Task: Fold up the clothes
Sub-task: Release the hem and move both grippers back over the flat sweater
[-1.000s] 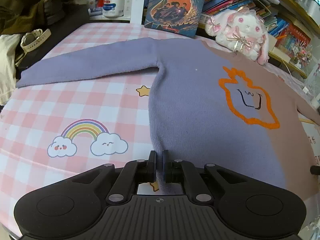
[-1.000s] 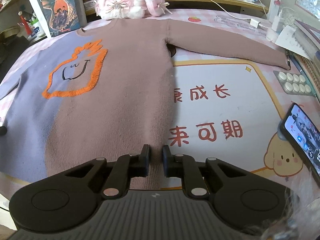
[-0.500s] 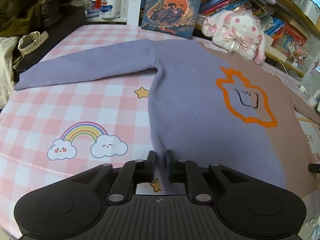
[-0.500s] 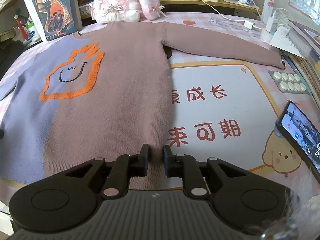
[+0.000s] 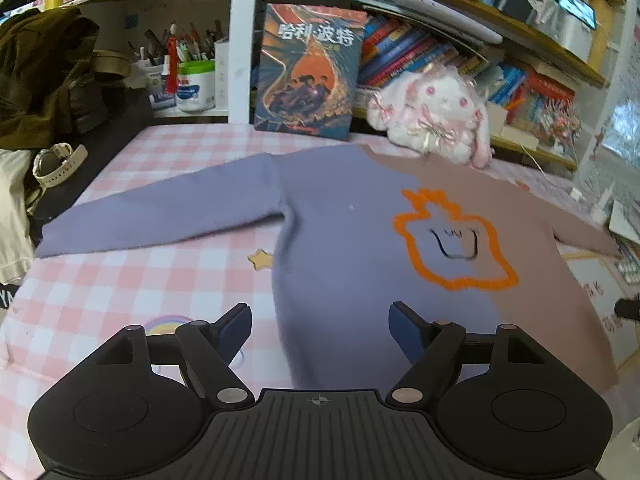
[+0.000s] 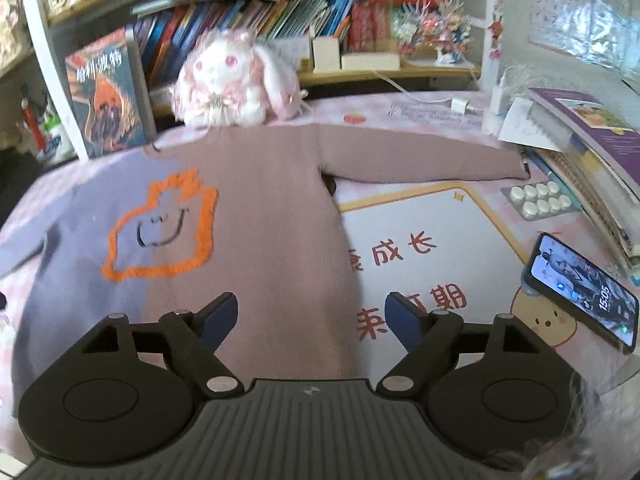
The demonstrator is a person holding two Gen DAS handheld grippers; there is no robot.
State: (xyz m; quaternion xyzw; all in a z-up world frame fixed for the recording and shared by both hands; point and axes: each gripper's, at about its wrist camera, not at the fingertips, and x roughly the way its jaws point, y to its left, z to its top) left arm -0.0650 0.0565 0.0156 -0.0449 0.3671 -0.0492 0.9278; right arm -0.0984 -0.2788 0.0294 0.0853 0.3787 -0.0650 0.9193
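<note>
Left tongs [image 5: 320, 326] spread wide, holding nothing, raised above the sweater's [image 5: 360, 240] lower hem on its purple side. Right tongs [image 6: 310, 318] also spread wide and empty, above the hem on the brown side, near the sweater's [image 6: 260, 220] right edge.

Sweater lies flat, front up, on the worktop [image 5: 120, 280], half purple, half brown, with an orange outlined smiley shape [image 5: 452, 246] across the colour seam. Purple sleeve [image 5: 160, 212] stretched out to the left over the pink checked cover; a yellow star print [image 5: 260, 259] shows just beside the body's edge, a rainbow print [image 5: 168, 325] partly hidden behind the left tongs. Brown sleeve [image 6: 420, 160] stretched right, cuff ending near a blister pack of pills [image 6: 540, 199].

Right of the sweater: mat with red Chinese characters [image 6: 400, 276], a phone [image 6: 582, 288] with lit screen propped near the edge, stacked books [image 6: 592, 152] beyond it.

Left edge: a watch [image 5: 56, 164] on dark surface, dark green clothing [image 5: 44, 76] piled behind.

Far end: pink-white plush bunny [image 5: 432, 120] touching the collar area, a standing book [image 5: 310, 72] left of it, white jar [image 5: 196, 88], shelves of books [image 6: 248, 20] behind. Both views motion-blurred.
</note>
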